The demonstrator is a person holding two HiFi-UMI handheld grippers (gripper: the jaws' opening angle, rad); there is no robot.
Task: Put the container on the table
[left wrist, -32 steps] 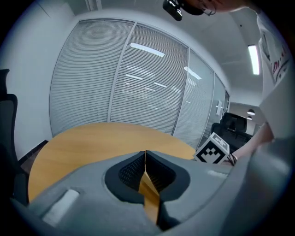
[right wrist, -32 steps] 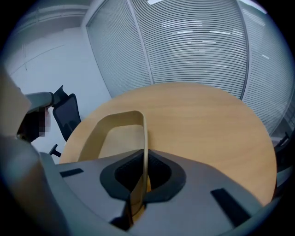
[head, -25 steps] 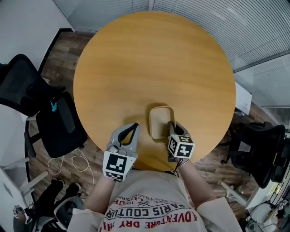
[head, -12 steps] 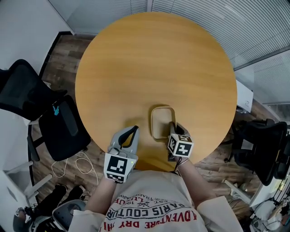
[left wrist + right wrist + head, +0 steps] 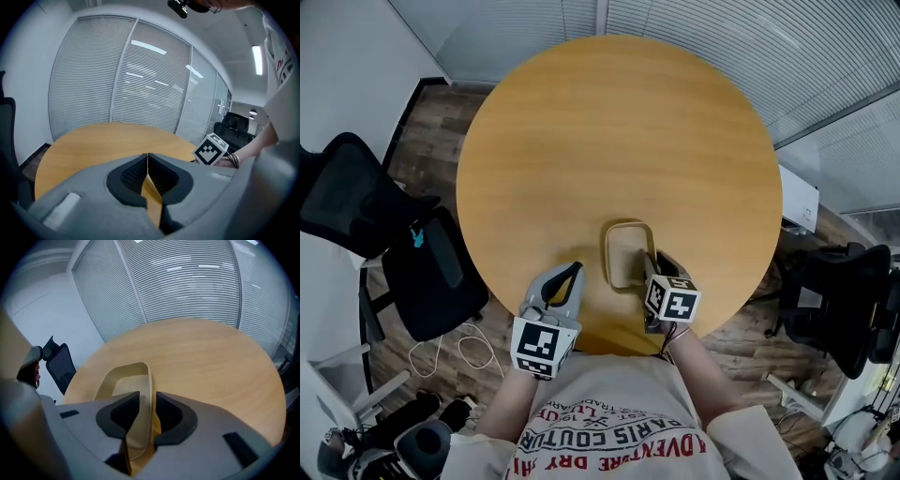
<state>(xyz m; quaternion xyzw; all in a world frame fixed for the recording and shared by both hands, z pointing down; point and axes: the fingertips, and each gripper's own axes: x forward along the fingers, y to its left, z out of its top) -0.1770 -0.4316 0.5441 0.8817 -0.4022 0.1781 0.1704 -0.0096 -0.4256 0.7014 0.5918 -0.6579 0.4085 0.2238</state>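
A shallow beige container rests on the round wooden table, near its front edge. My right gripper straddles the container's near right rim. Its jaws are opening: the rim stands between them with a gap on the left side, and the pads no longer press on it. In the right gripper view my right gripper looks along the container. My left gripper hovers left of the container, shut and empty, and in its own view the tips of my left gripper meet.
Black office chairs stand on the floor, one to the left and one to the right. A white cable lies on the floor at the left. A wall of slatted blinds runs behind the table.
The right gripper's jaws have parted from the container's rim, which they pinched before. Both hands have stayed where they were, and the container sits in the same spot.
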